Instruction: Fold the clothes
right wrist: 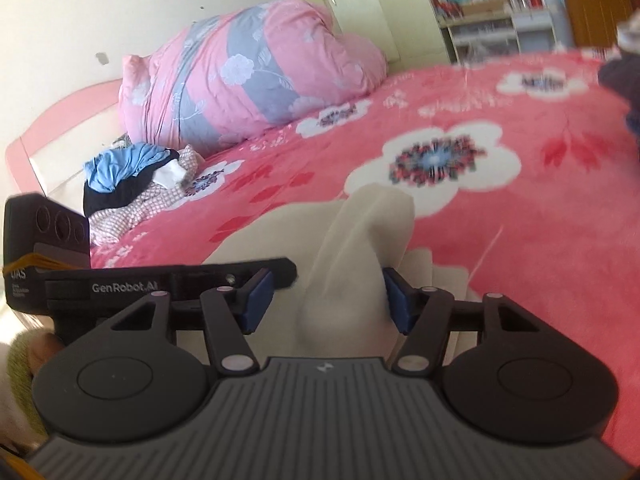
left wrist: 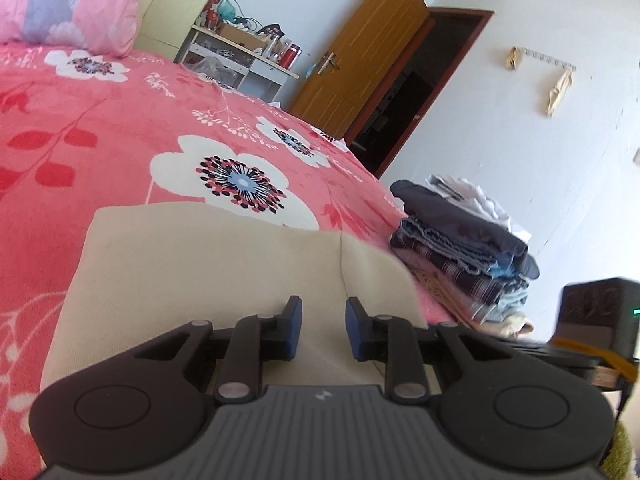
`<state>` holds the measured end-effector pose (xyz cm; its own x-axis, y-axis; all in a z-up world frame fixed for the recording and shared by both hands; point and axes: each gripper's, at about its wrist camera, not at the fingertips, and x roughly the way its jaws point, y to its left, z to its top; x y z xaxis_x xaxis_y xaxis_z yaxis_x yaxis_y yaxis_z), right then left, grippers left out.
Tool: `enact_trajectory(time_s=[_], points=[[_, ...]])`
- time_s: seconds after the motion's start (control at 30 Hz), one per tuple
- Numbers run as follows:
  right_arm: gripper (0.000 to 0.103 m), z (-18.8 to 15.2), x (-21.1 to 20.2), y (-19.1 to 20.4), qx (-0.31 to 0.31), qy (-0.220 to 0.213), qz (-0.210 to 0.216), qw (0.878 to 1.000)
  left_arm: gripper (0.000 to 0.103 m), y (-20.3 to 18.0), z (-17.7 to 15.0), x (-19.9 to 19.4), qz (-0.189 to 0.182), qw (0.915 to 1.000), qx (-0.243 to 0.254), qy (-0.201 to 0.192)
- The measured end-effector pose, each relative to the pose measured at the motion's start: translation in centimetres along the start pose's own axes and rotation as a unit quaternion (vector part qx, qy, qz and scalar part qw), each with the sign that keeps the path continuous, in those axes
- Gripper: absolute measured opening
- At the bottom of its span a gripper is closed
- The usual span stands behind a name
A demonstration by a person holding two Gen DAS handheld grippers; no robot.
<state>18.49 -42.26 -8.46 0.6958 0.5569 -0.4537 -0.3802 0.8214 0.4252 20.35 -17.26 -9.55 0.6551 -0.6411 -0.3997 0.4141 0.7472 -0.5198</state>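
On the pink floral bedspread, near its front edge: a cream garment, lying mostly flat in the left wrist view, with a seam line running toward the camera. Under the left tongs, blue pads spread apart, nothing between them, just above the cloth. At the right tongs, pads also spread wide, with a raised fold of the same cream cloth standing up between them, close to the right pad; contact hard to tell. Beyond, to the right in the left view, a stack of folded clothes at the bed's edge. Farther up the bed, a loose heap of unfolded clothes beside a pink and grey duvet bundle. Behind, a cluttered white shelf and an open wooden door.
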Motion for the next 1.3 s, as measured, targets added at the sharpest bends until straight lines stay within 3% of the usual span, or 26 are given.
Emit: enact_trajectory(time_s=[0.03,0.1,0.17,0.23,0.33,0.4,0.5,0.63,0.67,0.73,0.9,0.97,1.03,1.13,1.27,1.3], points=[[0.028,0.0,0.1,-0.6,0.028,0.004,0.009,1.0,0.026,0.1,0.0,-0.1,-0.001,1.0,-0.001,-0.001],[0.013,0.0,0.0,-2.1,0.097,0.006,0.054,0.994,0.026,0.2,-0.1,-0.3,-0.002,0.9999,-0.003,-0.009],[0.012,0.0,-0.2,-3.6,0.175,0.001,0.133,0.975,0.029,0.3,-0.1,-0.4,-0.004,0.9998,-0.007,-0.016],[0.012,-0.5,0.4,-5.2,0.237,0.013,0.155,0.959,0.03,0.4,0.0,-0.3,-0.005,0.9999,-0.009,-0.012],[0.007,-2.9,2.0,-8.3,0.36,0.032,0.192,0.913,0.034,0.0,0.7,0.0,-0.005,0.9999,-0.009,-0.003],[0.007,-3.5,1.9,-8.8,0.386,0.026,0.203,0.899,0.038,-0.4,1.7,0.2,0.0,0.9999,-0.009,-0.007],[0.008,-4.5,1.9,-9.4,0.425,0.016,0.221,0.878,0.039,-2.1,3.5,2.5,0.026,0.9987,0.033,0.03],[0.008,-5.8,1.7,-10.3,0.474,0.003,0.243,0.846,0.039,-5.0,3.5,6.9,0.057,0.9861,0.119,0.101],[0.008,-5.9,1.6,-10.4,0.478,0.001,0.244,0.844,0.039,-5.3,3.3,7.5,0.062,0.9834,0.13,0.111],[0.01,-6.0,1.0,-10.3,0.466,-0.005,0.232,0.854,0.041,-5.8,2.9,8.5,0.074,0.978,0.149,0.125],[0.018,-4.7,-2.4,-9.3,0.384,-0.027,0.148,0.911,0.042,-5.9,2.1,8.9,0.088,0.9735,0.165,0.132],[0.019,-3.7,-4.1,-9.3,0.359,-0.061,0.113,0.924,0.042,-5.9,2.1,8.8,0.089,0.9735,0.166,0.131],[0.019,-2.9,-4.8,-9.6,0.36,-0.088,0.102,0.923,0.042,-6.0,2.0,8.8,0.09,0.9732,0.167,0.13],[0.019,-1.9,-2.9,-10.6,0.38,-0.088,0.122,0.913,0.042,-6.1,1.9,8.8,0.092,0.9728,0.17,0.128],[0.018,-1.2,1.2,-11.5,0.396,-0.055,0.122,0.909,0.043,-5.9,2.0,8.7,0.089,0.9735,0.166,0.129],[0.01,-1.5,2.2,-11.8,0.397,-0.04,0.106,0.911,0.043,-5.8,2.0,8.7,0.088,0.9739,0.164,0.13]])
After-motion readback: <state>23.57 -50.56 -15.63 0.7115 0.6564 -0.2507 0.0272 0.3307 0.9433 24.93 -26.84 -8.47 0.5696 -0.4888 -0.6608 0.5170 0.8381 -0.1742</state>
